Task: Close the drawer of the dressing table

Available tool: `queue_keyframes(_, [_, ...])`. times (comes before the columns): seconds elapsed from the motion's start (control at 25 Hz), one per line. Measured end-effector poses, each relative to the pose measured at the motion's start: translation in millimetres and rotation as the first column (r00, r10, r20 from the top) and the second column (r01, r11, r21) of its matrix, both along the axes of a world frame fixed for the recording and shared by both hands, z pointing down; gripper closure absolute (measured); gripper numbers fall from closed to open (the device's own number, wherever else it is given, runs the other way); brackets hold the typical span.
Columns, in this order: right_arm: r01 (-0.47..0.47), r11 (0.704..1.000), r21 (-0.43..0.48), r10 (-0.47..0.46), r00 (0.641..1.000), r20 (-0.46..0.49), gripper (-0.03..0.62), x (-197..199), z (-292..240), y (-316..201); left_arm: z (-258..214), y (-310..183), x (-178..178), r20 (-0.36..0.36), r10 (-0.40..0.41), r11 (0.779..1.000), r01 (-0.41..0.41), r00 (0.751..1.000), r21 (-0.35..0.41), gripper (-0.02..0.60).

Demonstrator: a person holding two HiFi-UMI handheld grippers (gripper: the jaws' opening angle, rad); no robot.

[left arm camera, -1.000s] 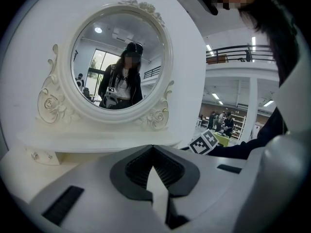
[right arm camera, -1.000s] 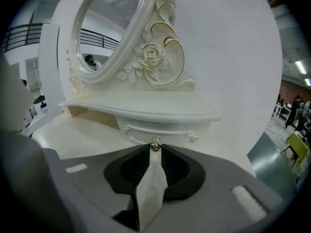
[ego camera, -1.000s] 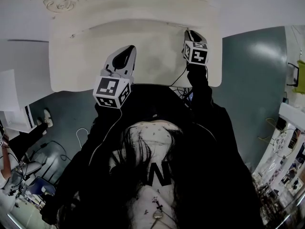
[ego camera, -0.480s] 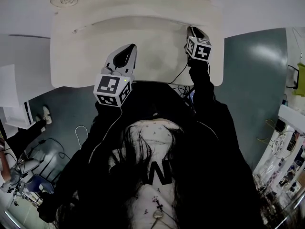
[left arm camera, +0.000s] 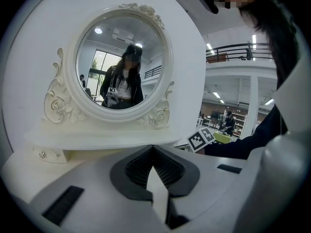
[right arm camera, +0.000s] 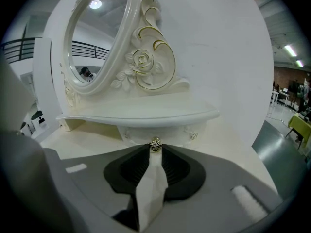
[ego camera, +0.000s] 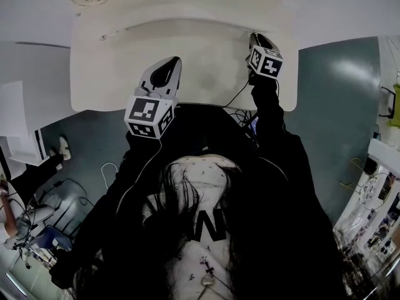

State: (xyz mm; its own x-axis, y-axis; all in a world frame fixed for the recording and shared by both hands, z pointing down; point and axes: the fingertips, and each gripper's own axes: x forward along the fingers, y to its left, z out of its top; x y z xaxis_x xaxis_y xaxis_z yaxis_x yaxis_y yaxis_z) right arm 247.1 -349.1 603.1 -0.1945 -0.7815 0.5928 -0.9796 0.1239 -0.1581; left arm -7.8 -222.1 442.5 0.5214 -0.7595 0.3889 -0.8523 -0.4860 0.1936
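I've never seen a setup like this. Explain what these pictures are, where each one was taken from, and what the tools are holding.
There is no robot here. A person holds a two-jaw tool in each hand. The head view comes from a camera on the person's head, looking steeply down at a white dressing table. The cubes with black-and-white squares are part of the tools.

The other two pictures come from cameras riding on each tool, looking along its jaws. The left tool is shut on nothing and faces the round mirror. The right tool is shut on the small knob of a little drawer under the mirror's shelf. The pictures do not show how far out the drawer stands.
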Motion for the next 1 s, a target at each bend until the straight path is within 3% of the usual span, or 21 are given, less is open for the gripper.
queue_keyframes(0.48, [-0.016,0.993,0.117,-0.002,0.989,0.148,0.508,-28.9,-55.2,41.5,-3.8,11.8,-19.0,0.025,0.027,1.0,-0.027,0.999,-0.006,0.586])
queue_keyframes(0.76, [0.026,0.983,0.18,-0.063,0.977,0.204,0.508,-82.4,-99.9,75.7,-6.2,15.6,-32.8,0.027,0.081,0.997,-0.081,0.996,-0.01,0.586])
queue_keyframes(1.0, [0.109,0.973,0.204,-0.148,0.971,0.189,0.508,-140.5,-122.5,113.1,-8.6,24.7,-47.3,0.015,0.118,0.993,-0.118,0.993,-0.007,0.586])
